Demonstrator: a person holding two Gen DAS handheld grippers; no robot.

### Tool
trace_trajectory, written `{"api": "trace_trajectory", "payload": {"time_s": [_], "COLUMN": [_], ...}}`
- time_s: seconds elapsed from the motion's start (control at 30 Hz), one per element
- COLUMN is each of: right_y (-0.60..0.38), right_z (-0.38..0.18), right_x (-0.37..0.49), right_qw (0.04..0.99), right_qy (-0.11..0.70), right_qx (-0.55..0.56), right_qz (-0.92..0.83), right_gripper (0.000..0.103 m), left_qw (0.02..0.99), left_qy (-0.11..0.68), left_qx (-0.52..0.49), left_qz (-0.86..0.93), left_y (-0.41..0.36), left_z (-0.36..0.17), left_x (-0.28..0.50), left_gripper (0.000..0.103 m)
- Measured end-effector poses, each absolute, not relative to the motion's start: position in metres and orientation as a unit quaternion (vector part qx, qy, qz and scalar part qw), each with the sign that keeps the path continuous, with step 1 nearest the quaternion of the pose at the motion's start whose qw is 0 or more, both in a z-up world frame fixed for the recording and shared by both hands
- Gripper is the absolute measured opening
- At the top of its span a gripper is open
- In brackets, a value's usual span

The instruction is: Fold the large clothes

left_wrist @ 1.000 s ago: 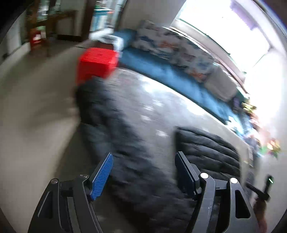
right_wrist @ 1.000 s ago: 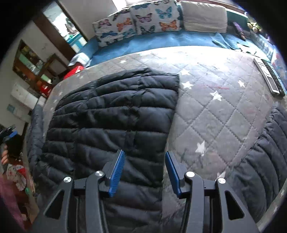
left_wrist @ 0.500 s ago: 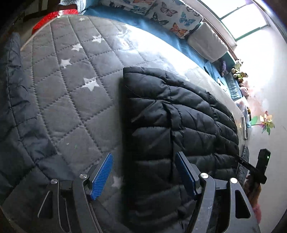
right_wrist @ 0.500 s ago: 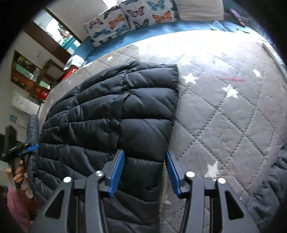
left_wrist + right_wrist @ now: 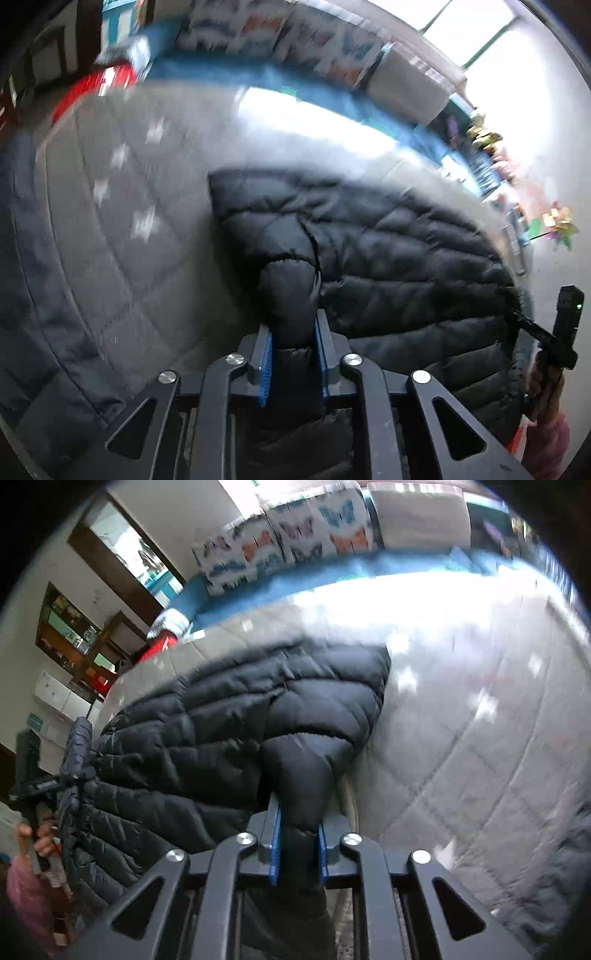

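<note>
Both corners gripped; fold not yet made.
I have left gripper point(image 5: 291, 354) and right gripper point(image 5: 297, 843) jaws clamped on the black quilted puffer jacket point(image 5: 388, 258), lying flat on the grey star-quilted bed point(image 5: 122, 221).

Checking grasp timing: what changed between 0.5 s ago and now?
Both grippers went from open over the black puffer jacket to shut on it: the left gripper and right gripper each pinch a bunched fold at its near edge. The jacket still lies on the grey star quilt, far end in place.
</note>
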State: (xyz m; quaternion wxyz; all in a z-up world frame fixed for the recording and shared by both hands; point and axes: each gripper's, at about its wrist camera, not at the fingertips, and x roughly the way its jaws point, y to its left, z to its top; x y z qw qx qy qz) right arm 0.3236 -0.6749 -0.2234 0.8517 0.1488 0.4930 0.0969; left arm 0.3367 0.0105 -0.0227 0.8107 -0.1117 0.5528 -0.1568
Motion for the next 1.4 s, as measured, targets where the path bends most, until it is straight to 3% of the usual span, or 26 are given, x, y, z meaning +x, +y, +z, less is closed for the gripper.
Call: {"api": "trace_trajectory", "payload": {"time_s": [0.17, 0.33, 0.47, 0.63, 0.87, 1.1, 1.4], "right_y": [-0.675, -0.697, -0.687, -0.662, -0.614, -0.591, -0.522], "right_z": [-0.186, -0.223, -0.196, -0.165, -0.177, -0.25, -0.188], "right_x": [0.324, 0.34, 0.314, 0.277, 0.228, 0.193, 0.148], "right_qw": [0.895, 0.852, 0.87, 0.869, 0.837, 0.791, 0.822], "right_qy": [0.428, 0.504, 0.489, 0.491, 0.533, 0.596, 0.521], "right_qx": [0.104, 0.138, 0.069, 0.034, -0.001, -0.107, -0.063], "right_qz": [0.063, 0.023, 0.006, 0.048, 0.124, 0.088, 0.223], "right_gripper": [0.016, 0.024, 0.028, 0.046, 0.046, 0.046, 0.046], "left_qw": [0.844, 0.822, 0.812, 0.825, 0.803, 0.775, 0.784], "left_qy": [0.5, 0.551, 0.562, 0.547, 0.564, 0.585, 0.572], "left_qx": [-0.096, -0.067, -0.087, -0.042, 0.006, 0.058, 0.03], "left_qz": [-0.167, -0.123, -0.129, -0.136, -0.191, -0.232, -0.238], "left_y": [-0.01, -0.017, -0.012, -0.015, -0.025, -0.041, -0.024], "left_z": [0.007, -0.032, -0.026, 0.003, 0.018, -0.027, -0.043], "left_x": [0.345, 0.359, 0.35, 0.299, 0.201, 0.103, 0.066], "left_gripper": [0.021, 0.029, 0.035, 0.035, 0.035, 0.035, 0.039]}}
